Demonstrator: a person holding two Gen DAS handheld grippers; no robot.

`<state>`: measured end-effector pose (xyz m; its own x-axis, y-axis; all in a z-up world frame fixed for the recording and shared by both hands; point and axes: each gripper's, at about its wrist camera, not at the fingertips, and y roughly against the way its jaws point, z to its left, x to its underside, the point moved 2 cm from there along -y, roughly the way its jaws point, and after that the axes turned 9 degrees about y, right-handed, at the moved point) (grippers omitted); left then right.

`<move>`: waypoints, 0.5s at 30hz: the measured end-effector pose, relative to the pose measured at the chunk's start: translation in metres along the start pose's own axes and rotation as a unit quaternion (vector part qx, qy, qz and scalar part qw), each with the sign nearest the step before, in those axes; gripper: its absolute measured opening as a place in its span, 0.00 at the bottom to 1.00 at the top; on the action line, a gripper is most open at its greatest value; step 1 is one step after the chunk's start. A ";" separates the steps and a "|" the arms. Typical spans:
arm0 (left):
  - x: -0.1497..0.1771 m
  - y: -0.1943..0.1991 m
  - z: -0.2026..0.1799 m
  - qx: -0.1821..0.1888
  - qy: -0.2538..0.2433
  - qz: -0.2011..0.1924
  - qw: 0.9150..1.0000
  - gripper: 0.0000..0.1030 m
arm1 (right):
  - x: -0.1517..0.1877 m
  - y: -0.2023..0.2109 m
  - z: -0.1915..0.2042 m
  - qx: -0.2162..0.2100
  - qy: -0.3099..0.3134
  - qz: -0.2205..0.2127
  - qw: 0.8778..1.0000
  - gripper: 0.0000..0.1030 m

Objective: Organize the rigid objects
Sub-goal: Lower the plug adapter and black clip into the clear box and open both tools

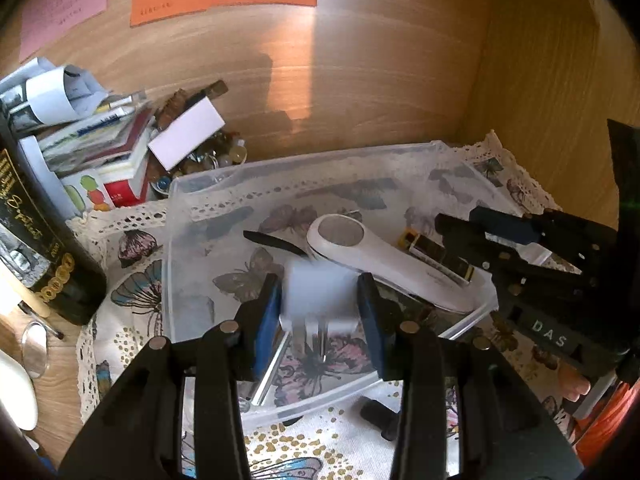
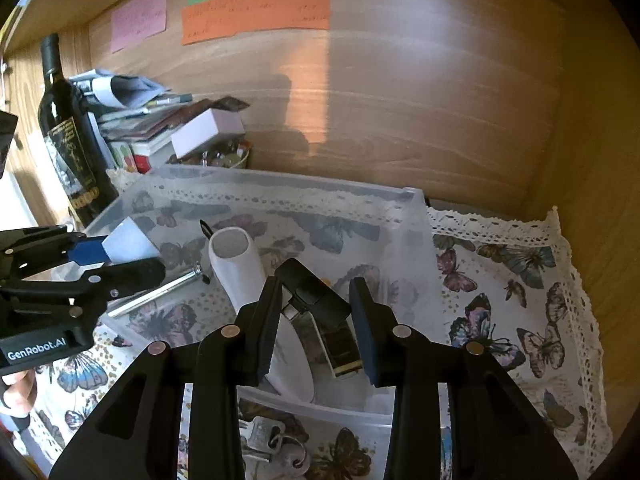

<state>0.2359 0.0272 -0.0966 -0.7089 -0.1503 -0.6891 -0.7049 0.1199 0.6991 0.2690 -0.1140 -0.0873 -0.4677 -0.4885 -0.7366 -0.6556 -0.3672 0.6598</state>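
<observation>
White charger block (image 1: 320,292) sits pinched in the left tongs (image 1: 320,320) above the clear plastic bin (image 1: 208,184); the right tongs (image 2: 316,320) stand spread around a black lighter (image 2: 320,312).

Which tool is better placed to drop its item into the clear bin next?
Left tool: it grips the white block above the bin. The right tool looks open around a black clip.

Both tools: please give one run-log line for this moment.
left tool: holds white block over bin | right tool: open around black clip
</observation>
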 end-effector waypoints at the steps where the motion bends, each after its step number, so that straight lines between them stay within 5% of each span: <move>1: 0.000 0.001 -0.001 0.000 -0.003 -0.002 1.000 0.37 | 0.000 -0.001 0.002 -0.001 0.003 0.001 1.000 0.31; 7: 0.000 0.017 -0.007 -0.004 -0.015 -0.022 1.000 0.42 | -0.001 0.003 0.004 -0.005 0.006 0.000 1.000 0.32; 15: 0.000 0.048 -0.009 -0.003 -0.016 -0.057 0.998 0.54 | -0.008 0.037 0.005 -0.004 0.002 -0.040 0.999 0.45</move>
<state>0.2024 0.0242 -0.0608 -0.6239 -0.1314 -0.7704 -0.7815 0.0986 0.6161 0.2452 -0.1199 -0.0577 -0.4108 -0.4608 -0.7867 -0.6858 -0.4124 0.5997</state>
